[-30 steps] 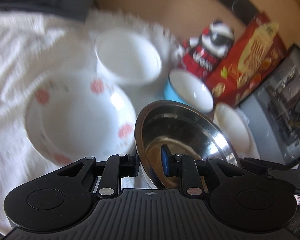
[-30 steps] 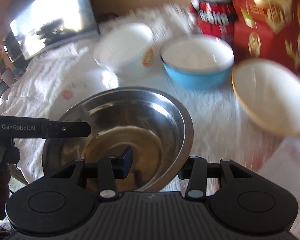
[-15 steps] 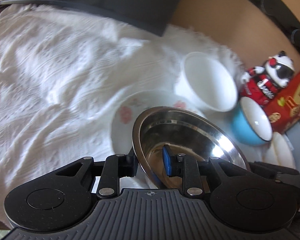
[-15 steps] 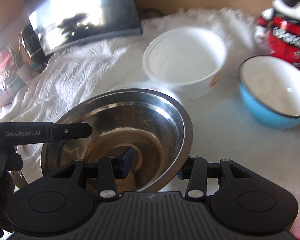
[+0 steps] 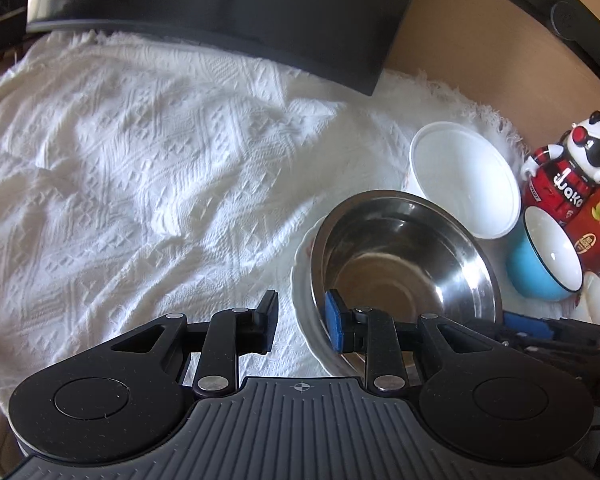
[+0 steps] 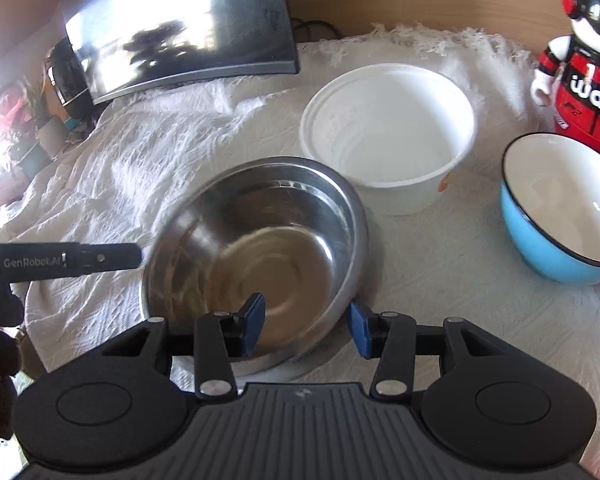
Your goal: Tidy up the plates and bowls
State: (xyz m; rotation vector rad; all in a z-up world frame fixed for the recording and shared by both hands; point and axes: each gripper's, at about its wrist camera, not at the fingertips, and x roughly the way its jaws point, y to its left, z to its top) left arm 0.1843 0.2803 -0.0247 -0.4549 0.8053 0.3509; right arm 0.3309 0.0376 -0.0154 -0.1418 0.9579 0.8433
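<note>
White plate [image 5: 302,280] (mostly hidden) under steel bowl [image 5: 404,264]

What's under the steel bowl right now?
A white plate: only its scalloped left rim shows beside the steel bowl in the left wrist view. The rest is covered, so whether the bowl sits flat on it cannot be told.

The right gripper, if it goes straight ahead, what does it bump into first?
Probably the steel bowl. The right gripper has its fingers on either side of the bowl's near rim, not pressing it, so that rim lies directly ahead. The white tub sits further back.
</note>
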